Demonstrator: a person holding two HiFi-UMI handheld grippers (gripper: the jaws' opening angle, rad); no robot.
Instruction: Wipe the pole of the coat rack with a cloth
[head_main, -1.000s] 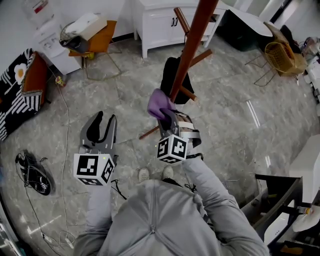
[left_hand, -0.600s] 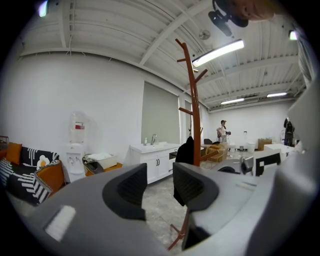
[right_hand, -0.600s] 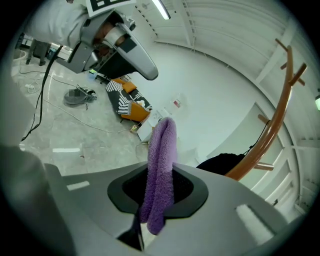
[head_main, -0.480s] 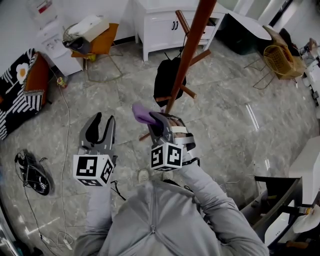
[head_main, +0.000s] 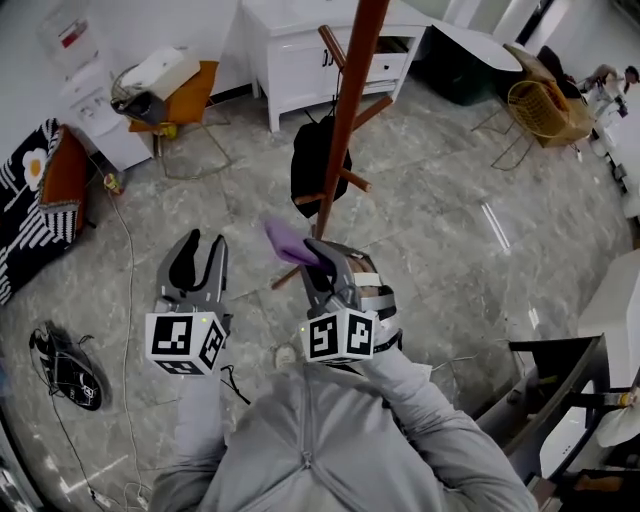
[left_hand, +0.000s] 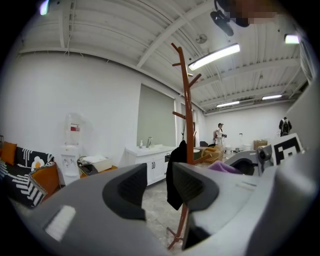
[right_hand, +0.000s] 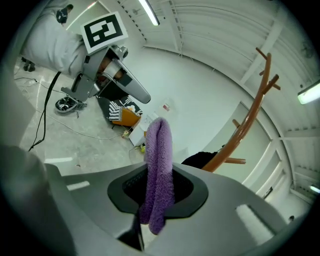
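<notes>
The brown wooden coat rack pole (head_main: 345, 110) rises through the middle of the head view, with a black garment (head_main: 308, 165) hung on a low peg. My right gripper (head_main: 318, 262) is shut on a purple cloth (head_main: 285, 239), which is held just left of the pole's lower part and apart from it. In the right gripper view the cloth (right_hand: 159, 172) stands folded between the jaws, with the pole (right_hand: 250, 120) off to the right. My left gripper (head_main: 196, 262) is open and empty, lower left of the pole; its own view shows the rack (left_hand: 187, 120) ahead.
A white cabinet (head_main: 300, 50) stands behind the rack. An orange chair (head_main: 185, 85) and a water dispenser (head_main: 85, 85) are at the back left. Cables and a black object (head_main: 65, 360) lie on the floor to the left. A wicker chair (head_main: 540, 105) is at the far right.
My right gripper has drawn the purple cloth down and left off the pole, toward my body. The left gripper has barely moved.
</notes>
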